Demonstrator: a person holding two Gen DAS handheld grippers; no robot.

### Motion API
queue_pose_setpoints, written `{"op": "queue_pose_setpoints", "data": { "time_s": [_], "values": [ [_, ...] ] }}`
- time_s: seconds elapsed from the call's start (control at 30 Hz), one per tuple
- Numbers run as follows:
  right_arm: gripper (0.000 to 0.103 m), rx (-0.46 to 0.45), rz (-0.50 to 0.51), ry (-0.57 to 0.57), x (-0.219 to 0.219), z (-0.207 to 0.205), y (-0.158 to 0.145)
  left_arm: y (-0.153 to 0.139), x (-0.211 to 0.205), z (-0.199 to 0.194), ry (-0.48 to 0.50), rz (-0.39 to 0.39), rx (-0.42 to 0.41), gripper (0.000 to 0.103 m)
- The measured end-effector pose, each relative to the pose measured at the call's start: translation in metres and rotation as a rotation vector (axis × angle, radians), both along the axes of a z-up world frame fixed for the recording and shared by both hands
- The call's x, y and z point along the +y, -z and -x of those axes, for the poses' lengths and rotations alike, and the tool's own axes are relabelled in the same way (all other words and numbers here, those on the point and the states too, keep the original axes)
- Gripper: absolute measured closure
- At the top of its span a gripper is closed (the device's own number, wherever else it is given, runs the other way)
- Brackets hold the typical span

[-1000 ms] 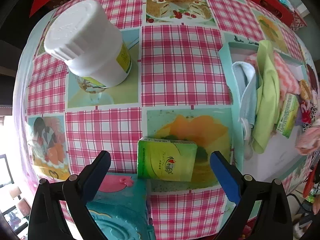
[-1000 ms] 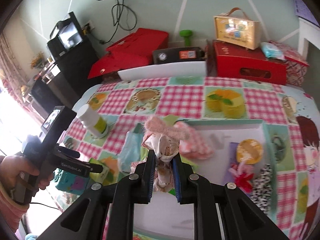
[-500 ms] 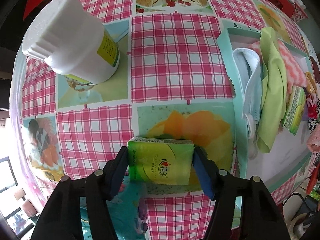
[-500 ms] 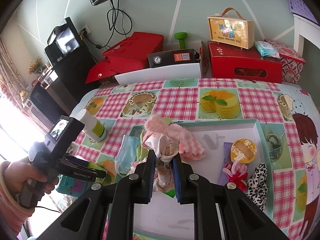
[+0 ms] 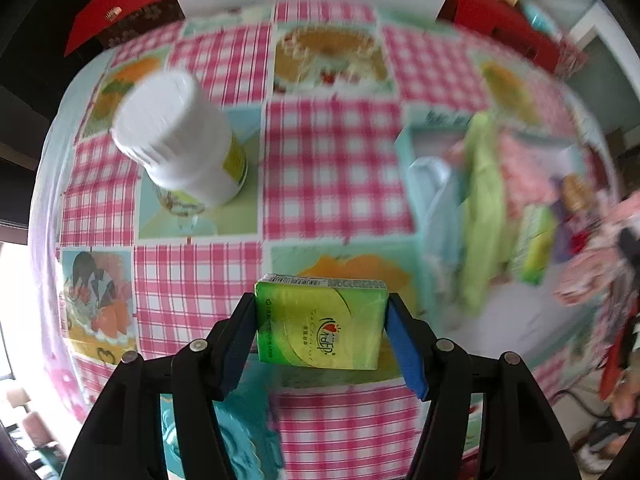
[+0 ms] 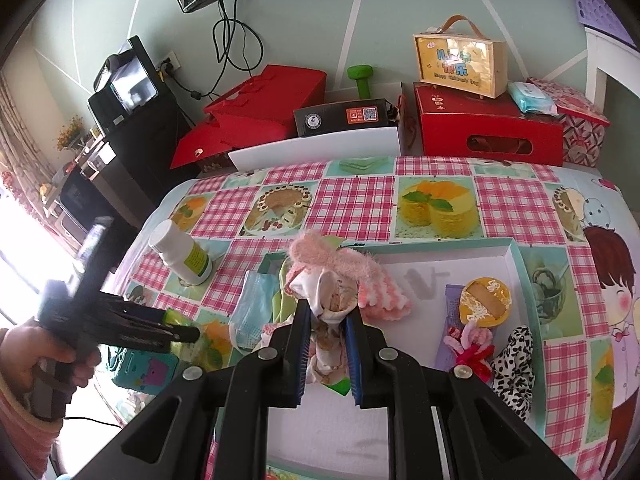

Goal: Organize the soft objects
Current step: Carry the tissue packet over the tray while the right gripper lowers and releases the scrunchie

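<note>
In our left gripper we hold a green tissue pack, its short sides pinched between the two jaws, label facing up, lifted above the bench with its pink checked cloth. Just below the pack a teal toy lies at the bench's near edge. Farther out to the left stands a white bottle, upright; to the right lies the white tray, blurred in this view, with a blue face mask and a green cloth draped over its near wall.

Our right gripper has its jaws pressed onto a bunched printed cloth, held over the tray. Just beyond the jaws a pink fuzzy piece sits at the top of the bundle. To the right, inside the tray, we see a round yellow item and a black-and-white spotted piece.
</note>
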State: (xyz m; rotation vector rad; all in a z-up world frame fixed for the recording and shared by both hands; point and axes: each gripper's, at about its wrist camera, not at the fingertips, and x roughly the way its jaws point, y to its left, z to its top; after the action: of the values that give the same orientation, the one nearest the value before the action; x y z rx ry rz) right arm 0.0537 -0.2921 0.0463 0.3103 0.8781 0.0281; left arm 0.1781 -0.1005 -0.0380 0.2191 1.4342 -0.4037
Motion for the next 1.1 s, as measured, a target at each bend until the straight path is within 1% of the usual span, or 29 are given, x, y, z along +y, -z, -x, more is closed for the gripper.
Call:
{"op": "queue_pose_setpoints", "data": {
  "time_s": [0.27,0.3,0.43,0.53,0.67,0.73,0.83,1.0,1.1],
  "values": [
    [0.085,-0.030,0.026,0.031,-0.007,0.009,-0.013,-0.065,0.006,0.008,-0.079,0.242,-0.141,0.038],
    [0.085,-0.032,0.034,0.041,-0.009,0.010,-0.015,-0.073,0.006,0.008,-0.085,0.256,-0.153,0.038],
    [0.085,-0.033,0.050,0.084,-0.020,0.016,-0.019,-0.086,0.002,0.018,-0.101,0.301,-0.205,0.038],
    [0.085,-0.042,0.065,0.121,-0.029,0.023,-0.024,-0.099,-0.006,0.026,-0.102,0.331,-0.223,0.038],
    [0.085,-0.046,0.090,0.165,-0.042,0.031,-0.029,-0.103,-0.021,0.036,-0.086,0.342,-0.258,0.038],
    [0.085,-0.038,0.103,0.202,-0.050,0.034,-0.029,-0.101,-0.030,0.040,-0.065,0.351,-0.264,0.038],
    [0.085,-0.015,0.117,0.238,-0.060,0.036,-0.026,-0.096,-0.043,0.044,-0.051,0.345,-0.268,0.038],
    [0.085,0.011,0.108,0.275,-0.072,0.037,-0.018,-0.078,-0.064,0.052,-0.035,0.345,-0.238,0.038],
    [0.085,0.032,0.102,0.270,-0.073,0.035,-0.012,-0.062,-0.074,0.057,-0.018,0.341,-0.193,0.038]
  ]
}}
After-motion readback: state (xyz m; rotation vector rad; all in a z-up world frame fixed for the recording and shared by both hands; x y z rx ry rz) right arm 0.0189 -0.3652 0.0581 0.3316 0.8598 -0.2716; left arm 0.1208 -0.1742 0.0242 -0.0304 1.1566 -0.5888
